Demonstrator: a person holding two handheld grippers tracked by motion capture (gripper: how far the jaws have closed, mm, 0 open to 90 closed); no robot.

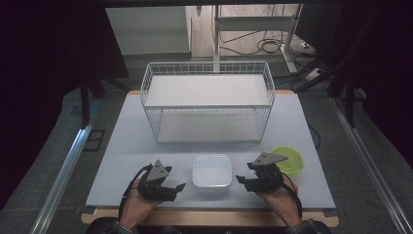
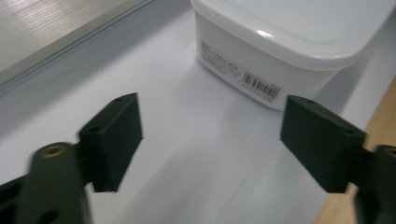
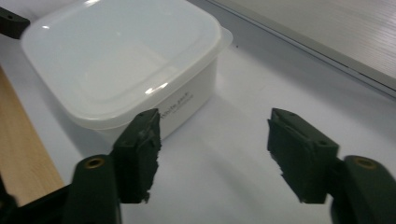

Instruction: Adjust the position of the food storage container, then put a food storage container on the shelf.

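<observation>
A white square plastic container [image 1: 212, 173] with its lid on sits near the front edge of the table, between my two grippers. My left gripper [image 1: 181, 186] lies just to its left, open, with nothing between its jaws; the left gripper view has the container [image 2: 289, 42] beyond them. My right gripper [image 1: 240, 179] is just to its right, also open and empty, pointing toward the container [image 3: 126, 60]. Both grippers are apart from the container.
A white wire basket [image 1: 208, 100] with a flat shelf stands at the back middle of the pale grey table [image 1: 126, 141]. A green round lid [image 1: 290, 160] lies at the front right, behind my right hand. The wooden table edge [image 1: 209, 218] runs along the front.
</observation>
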